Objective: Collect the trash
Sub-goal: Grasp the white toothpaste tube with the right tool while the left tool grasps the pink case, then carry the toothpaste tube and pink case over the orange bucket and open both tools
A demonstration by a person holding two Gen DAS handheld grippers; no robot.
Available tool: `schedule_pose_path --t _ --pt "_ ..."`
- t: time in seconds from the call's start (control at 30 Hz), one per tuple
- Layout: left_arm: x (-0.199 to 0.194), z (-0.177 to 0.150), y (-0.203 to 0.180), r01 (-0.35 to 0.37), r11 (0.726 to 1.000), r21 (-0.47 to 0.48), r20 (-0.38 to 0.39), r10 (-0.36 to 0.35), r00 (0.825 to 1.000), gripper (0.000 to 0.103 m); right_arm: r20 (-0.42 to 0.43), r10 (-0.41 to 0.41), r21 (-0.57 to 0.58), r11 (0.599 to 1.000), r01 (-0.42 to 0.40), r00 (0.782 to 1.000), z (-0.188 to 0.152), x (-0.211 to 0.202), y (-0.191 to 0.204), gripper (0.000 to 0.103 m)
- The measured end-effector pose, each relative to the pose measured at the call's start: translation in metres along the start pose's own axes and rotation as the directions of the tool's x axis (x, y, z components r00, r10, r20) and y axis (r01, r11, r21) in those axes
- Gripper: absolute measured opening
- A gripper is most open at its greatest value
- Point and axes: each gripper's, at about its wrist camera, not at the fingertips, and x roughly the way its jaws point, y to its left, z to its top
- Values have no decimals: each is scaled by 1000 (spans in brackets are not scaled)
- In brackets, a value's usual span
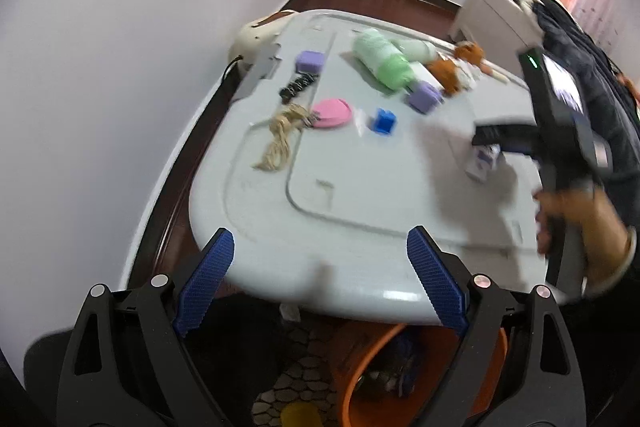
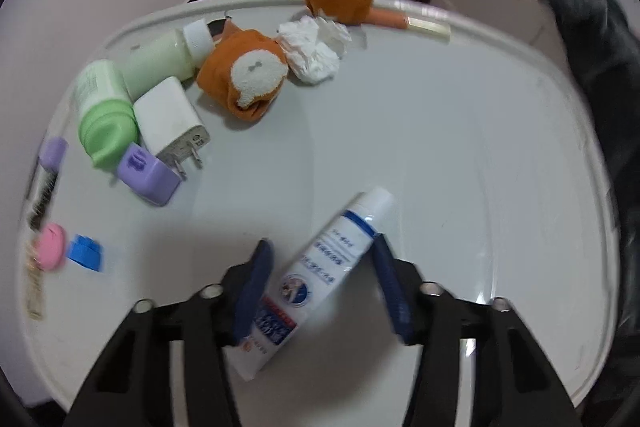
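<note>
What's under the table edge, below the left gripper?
An orange bin on a pebble-pattern floor, with dark items inside. The gripper and table cover most of its contents.

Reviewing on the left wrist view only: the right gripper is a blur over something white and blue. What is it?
Observer: A white tube with blue print, lying slantwise between the right gripper's fingers.
Operator: Clamped?
Observer: Cannot tell; both blue pads sit at its edges.
Operator: Any obvious trash near the orange plush?
Observer: Yes, a crumpled white tissue lies right beside the orange plush.
</note>
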Motion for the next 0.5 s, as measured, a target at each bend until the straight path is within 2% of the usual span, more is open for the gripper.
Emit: schedule_pose_path --t 0.03,0.1,0.17,0.2,0.3,0.33,0.43,0.5 --pt "5 7 3 -17 1000 -11 -2 17 1000 86 12 4 -8 1000 -4 1000 -1 0 1 45" --pt "16 24 6 -42 999 -17 11 43 999 86 30 10 -36 999 -9 999 -3 -3 2 29" --pt "30 38 6 -92 996 -5 4 92 996 86 36 39 -64 997 -37 999 -8 -7 0 22" --pt "41 45 5 -83 996 17 -2 83 997 86 36 61 -74 996 -58 997 -11 -8 -1 21" --pt "75 57 1 -158 985 72 -34 161 986 84 26 128 -66 990 -126 991 -20 -13 -14 21" --pt "82 61 0 -172 982 81 -39 175 984 74 25 137 -64 989 -135 990 -21 -14 -18 21" --pt "91 75 -8 -119 988 99 -10 121 993 71 18 166 -49 985 -165 986 -30 -16 -34 21" --pt "102 80 -19 -130 976 177 1 132 991 71 11 189 -29 982 -188 982 -29 -15 -40 21"
